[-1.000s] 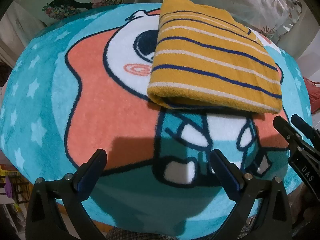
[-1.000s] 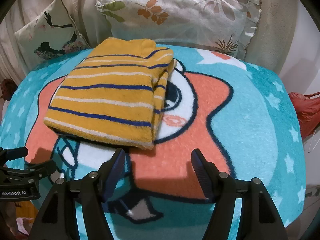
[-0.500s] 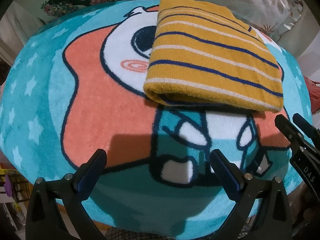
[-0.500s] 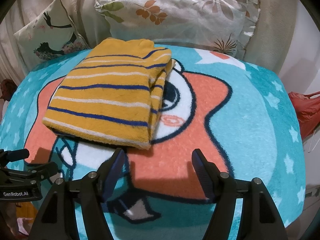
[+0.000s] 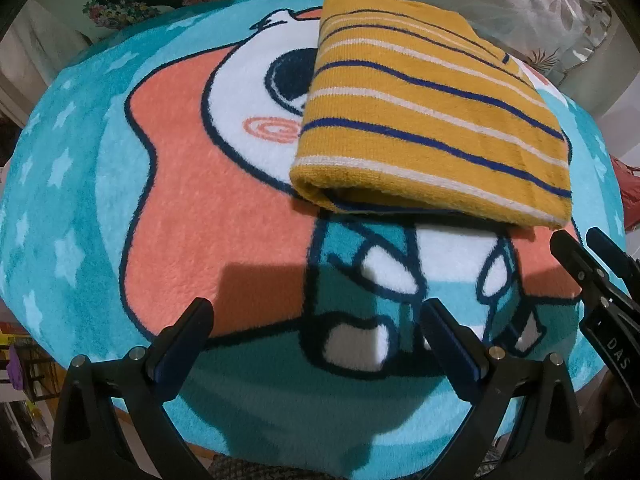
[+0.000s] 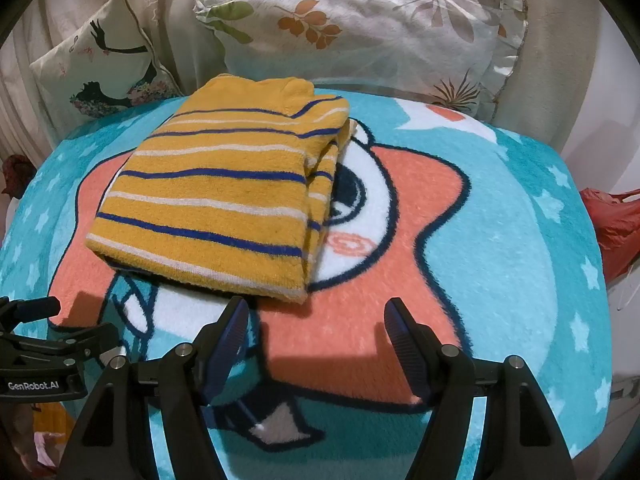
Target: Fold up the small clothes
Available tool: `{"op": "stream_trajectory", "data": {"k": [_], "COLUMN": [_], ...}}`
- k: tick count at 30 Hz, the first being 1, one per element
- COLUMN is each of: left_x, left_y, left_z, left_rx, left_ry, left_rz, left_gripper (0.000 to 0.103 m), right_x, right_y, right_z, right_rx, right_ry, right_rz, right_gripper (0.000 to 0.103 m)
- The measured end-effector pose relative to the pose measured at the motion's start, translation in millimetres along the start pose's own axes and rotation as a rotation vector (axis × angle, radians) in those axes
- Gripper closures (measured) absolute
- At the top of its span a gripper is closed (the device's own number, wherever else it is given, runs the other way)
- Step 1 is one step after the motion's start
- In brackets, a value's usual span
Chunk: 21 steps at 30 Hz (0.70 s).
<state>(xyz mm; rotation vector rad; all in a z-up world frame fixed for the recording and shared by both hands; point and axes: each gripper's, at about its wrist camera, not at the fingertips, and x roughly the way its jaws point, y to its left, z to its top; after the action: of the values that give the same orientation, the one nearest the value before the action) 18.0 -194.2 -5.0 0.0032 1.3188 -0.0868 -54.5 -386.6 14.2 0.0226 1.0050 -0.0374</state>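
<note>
Jaws released on both my left gripper (image 5: 316, 320) and right gripper (image 6: 316, 320), nothing between. Folded mustard-yellow striped fleece garment (image 5: 432, 120) lies upper right on teal cartoon blanket (image 5: 180, 208); only right view shows red plastic bag (image 6: 616, 224) at right edge.

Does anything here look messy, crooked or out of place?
Hardly. The yellow striped garment lies folded on the cartoon blanket, turned askew to it, its layers slightly uneven along one side edge. Both tools, left and right, are open and empty.
</note>
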Motion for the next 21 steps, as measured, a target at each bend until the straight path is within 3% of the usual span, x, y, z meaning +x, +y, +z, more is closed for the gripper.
{"op": "stream_trajectory", "data": {"k": [21], "left_x": [3.9], "left_y": [-0.9], "left_z": [10.0], "left_rx": [-0.006], "left_ry": [0.010], "left_rz": [0.000], "left_gripper": [0.001], "right_x": [2.8], "right_y": [-1.8], "right_z": [6.0], "right_rx": [0.000], "right_ry": [-0.016], "right_rz": [0.020], "right_gripper": [0.027]}}
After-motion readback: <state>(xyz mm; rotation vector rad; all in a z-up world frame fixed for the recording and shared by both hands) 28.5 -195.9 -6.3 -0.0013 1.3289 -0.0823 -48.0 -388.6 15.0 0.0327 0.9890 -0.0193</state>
